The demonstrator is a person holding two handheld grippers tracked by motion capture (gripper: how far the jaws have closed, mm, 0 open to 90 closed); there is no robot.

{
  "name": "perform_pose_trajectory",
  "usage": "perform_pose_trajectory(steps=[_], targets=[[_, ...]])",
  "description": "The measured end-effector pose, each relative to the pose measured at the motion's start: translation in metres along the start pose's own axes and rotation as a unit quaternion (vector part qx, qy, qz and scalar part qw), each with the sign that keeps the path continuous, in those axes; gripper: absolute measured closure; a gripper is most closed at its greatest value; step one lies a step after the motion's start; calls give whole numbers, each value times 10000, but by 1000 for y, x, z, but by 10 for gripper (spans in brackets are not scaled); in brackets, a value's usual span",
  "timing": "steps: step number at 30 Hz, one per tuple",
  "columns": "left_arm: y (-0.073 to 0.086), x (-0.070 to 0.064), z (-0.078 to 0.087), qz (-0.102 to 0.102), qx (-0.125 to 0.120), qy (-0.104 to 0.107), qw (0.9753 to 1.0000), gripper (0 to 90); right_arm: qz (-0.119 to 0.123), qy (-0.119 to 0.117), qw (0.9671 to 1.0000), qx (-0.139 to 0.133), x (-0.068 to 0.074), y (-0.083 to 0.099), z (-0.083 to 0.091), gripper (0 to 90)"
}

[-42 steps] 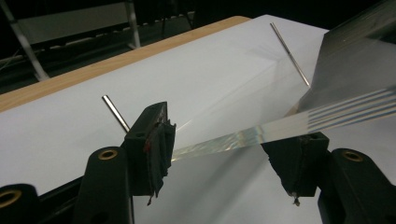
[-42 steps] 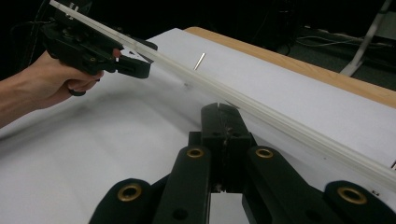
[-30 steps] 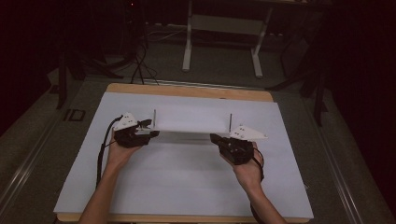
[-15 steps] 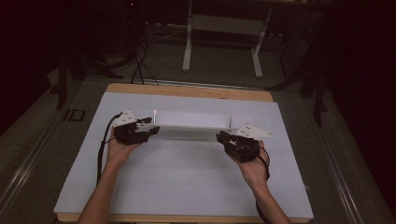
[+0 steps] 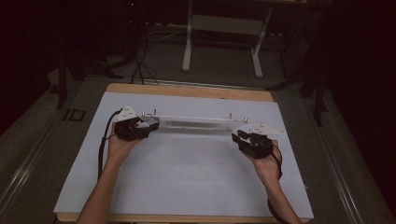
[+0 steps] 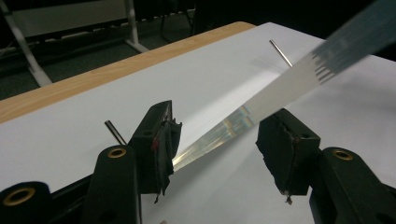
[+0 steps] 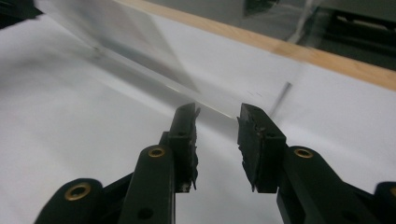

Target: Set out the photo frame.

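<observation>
The right gripper [image 5: 243, 135] has slid out toward the right of the frame, away from the left gripper [image 5: 148, 124]. Both sets of jaws stand apart, gripping nothing. A long, flat, see-through plastic strip [image 5: 196, 122] lies across the middle of the smooth white sheet [image 5: 187, 172], between them. Thin metal pins [image 5: 230, 115] stick up at its ends. The wooden table edge [image 5: 187, 91] shows behind.
</observation>
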State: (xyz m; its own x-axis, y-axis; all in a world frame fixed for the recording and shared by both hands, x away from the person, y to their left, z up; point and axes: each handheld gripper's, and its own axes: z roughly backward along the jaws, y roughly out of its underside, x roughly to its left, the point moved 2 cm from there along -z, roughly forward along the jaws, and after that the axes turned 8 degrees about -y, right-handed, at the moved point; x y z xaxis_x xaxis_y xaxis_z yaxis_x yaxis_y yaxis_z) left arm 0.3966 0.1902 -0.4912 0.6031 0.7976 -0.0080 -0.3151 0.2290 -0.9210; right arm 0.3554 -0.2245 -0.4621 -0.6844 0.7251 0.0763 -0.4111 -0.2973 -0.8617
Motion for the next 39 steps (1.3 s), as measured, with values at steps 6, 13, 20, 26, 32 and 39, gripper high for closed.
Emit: perform_pose_trajectory(steps=[6,13,20,26,32,39], targets=[[-2,2,-2,55,-8,-19,10000,469,-147,78,9998,122,-20,6,-7,609],[-3,3,-3,59,-16,-47,10000,471,-142,85,9998,63,-38,4,-21,540],[-6,6,-5,114,23,-100,9999,473,102,-50,9999,-62,-48,5,-39,516],[-8,8,-7,178,-5,-134,9998,478,226,-172,9991,-328,-53,4,-50,505],[-10,10,-10,247,-36,-172,9995,478,336,-237,9982,-443,-57,2,-56,501],[-10,11,-11,264,-82,-160,9995,477,410,-302,9974,-510,-58,1,-60,487]])
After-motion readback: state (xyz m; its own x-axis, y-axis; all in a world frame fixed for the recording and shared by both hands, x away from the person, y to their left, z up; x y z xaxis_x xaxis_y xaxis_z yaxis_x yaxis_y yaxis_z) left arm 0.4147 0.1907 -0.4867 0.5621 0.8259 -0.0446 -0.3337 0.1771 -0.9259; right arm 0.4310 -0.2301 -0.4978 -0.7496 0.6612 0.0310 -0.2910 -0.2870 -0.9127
